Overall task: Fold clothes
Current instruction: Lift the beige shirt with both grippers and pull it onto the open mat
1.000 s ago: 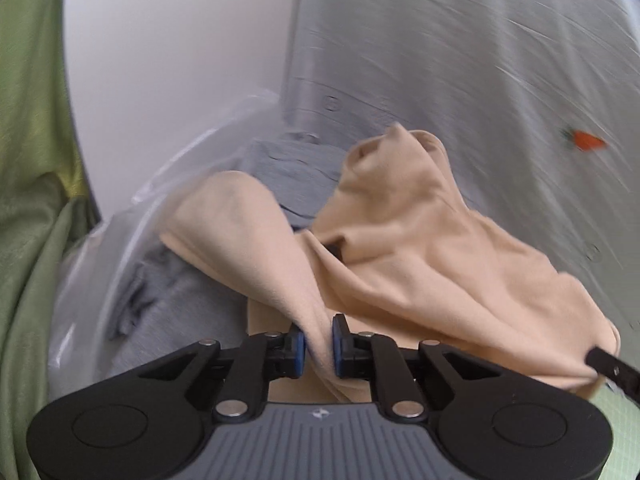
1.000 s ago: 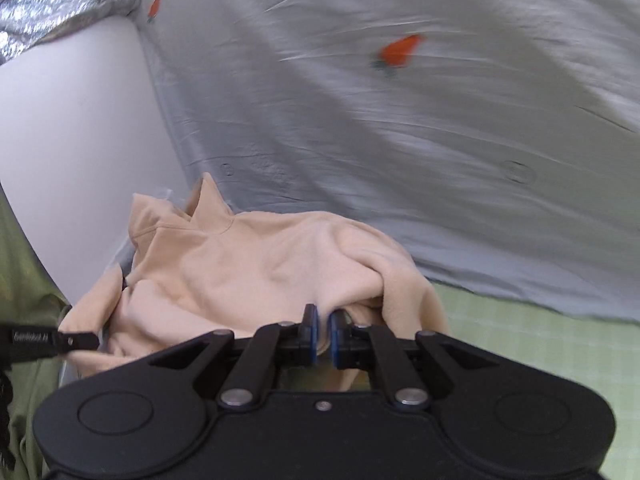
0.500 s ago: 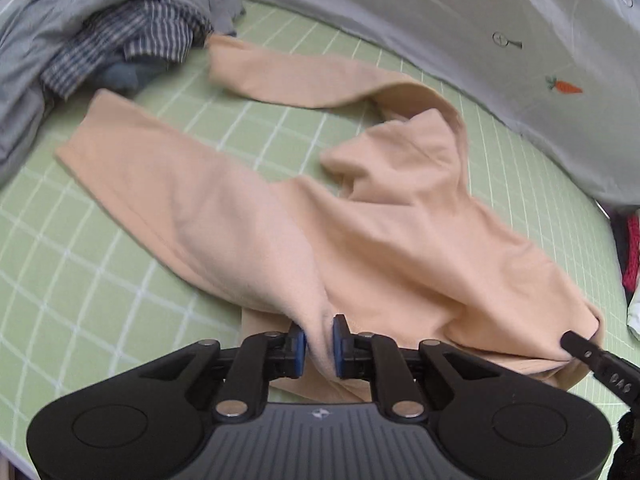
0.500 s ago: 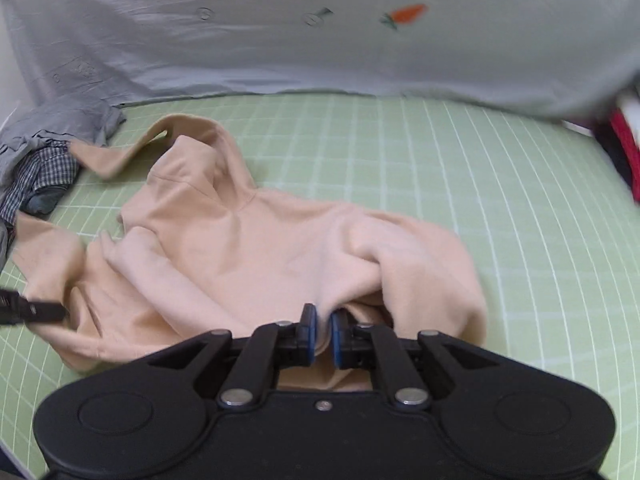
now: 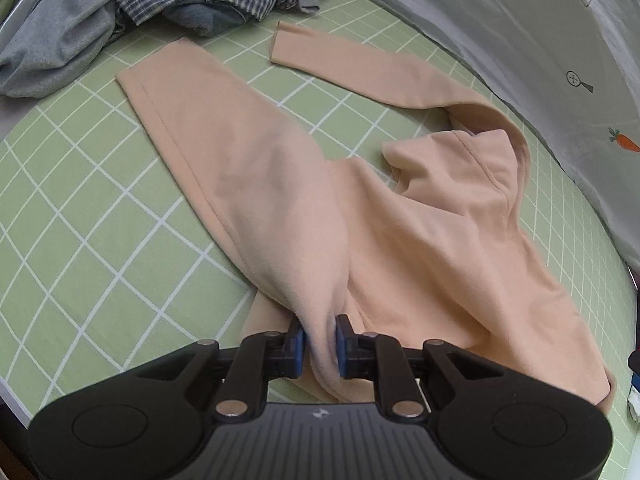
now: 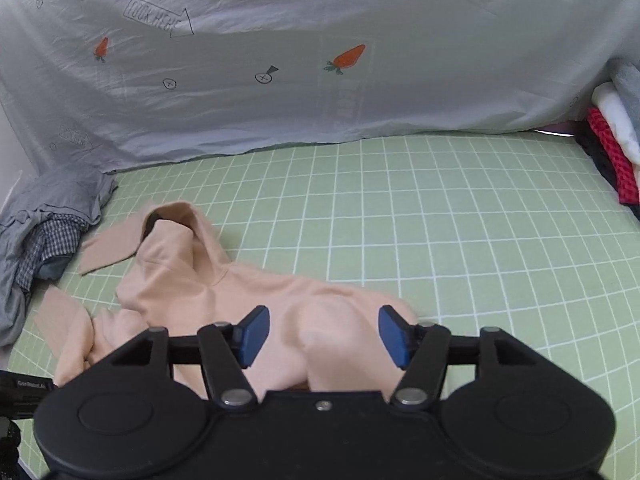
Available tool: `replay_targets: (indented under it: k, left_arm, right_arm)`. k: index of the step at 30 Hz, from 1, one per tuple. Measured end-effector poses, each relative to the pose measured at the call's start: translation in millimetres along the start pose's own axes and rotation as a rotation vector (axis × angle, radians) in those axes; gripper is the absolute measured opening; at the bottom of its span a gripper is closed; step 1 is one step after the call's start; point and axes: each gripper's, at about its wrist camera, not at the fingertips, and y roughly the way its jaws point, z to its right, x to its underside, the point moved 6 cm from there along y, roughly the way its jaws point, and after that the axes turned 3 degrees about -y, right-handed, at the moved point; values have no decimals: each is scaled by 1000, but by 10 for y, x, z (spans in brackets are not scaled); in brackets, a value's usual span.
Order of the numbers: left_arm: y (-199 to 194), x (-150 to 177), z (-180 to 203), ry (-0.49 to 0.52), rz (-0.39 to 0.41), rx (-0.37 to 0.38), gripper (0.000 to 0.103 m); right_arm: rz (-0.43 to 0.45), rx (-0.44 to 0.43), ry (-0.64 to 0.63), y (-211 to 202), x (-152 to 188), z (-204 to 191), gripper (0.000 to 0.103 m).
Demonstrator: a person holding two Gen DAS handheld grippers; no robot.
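A peach long-sleeved top (image 5: 420,240) lies crumpled on the green grid mat (image 5: 80,208), one sleeve stretched toward the back. My left gripper (image 5: 319,346) is shut on a bunched fold of its hem, and its jaws are starting to open. In the right wrist view the same peach top (image 6: 192,280) lies at lower left. My right gripper (image 6: 322,334) is opening wide; a hump of the fabric sits between its blue pads (image 6: 252,336) without touching them.
A heap of grey and checked clothes (image 5: 120,12) lies at the mat's far left, seen also as the heap (image 6: 36,232). Folded red, white and grey garments (image 6: 612,140) are stacked at the right. A pale sheet with carrot prints (image 6: 320,60) hangs behind the mat (image 6: 440,220).
Both grippers carried the peach top from the bin over to the green mat and laid it down. The right gripper then let go and spread its jaws; the left still pinches the hem.
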Motion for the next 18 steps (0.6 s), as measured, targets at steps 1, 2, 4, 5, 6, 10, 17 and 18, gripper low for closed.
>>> replay_targets:
  k: [1,2,4,5,6,10,17,18]
  left_arm:
    - [28,-24,8,-4,-2,-7,19]
    - [56,-59,13,-8,-1,-12,19]
    - [113,-131,25,-16,1,-23,19]
    - [144,-174,33,-19,3,-27,19]
    - [171,-215,43,-23,5,-31,19]
    - [251,-368,126,-7,18,-58,19]
    - [342,-502,292,99,35,-107,19]
    - [350,-519,295,100,35,-107,19]
  right_arm:
    - [-6,0,-4,70,-25,2,61]
    - [-11,-9,-9,155,-57,-12,62]
    - [-20,-26,-24,329,-116,-64,63]
    - [-25,-37,-37,421,-147,-107,63]
    - [-34,-53,-54,524,-183,-170,63]
    - [-64,-131,-124,920,-356,-469,62]
    - [-108,-277,-237,1621,-604,-1081,54]
    - [-113,-290,-250,1701,-613,-1150,52]
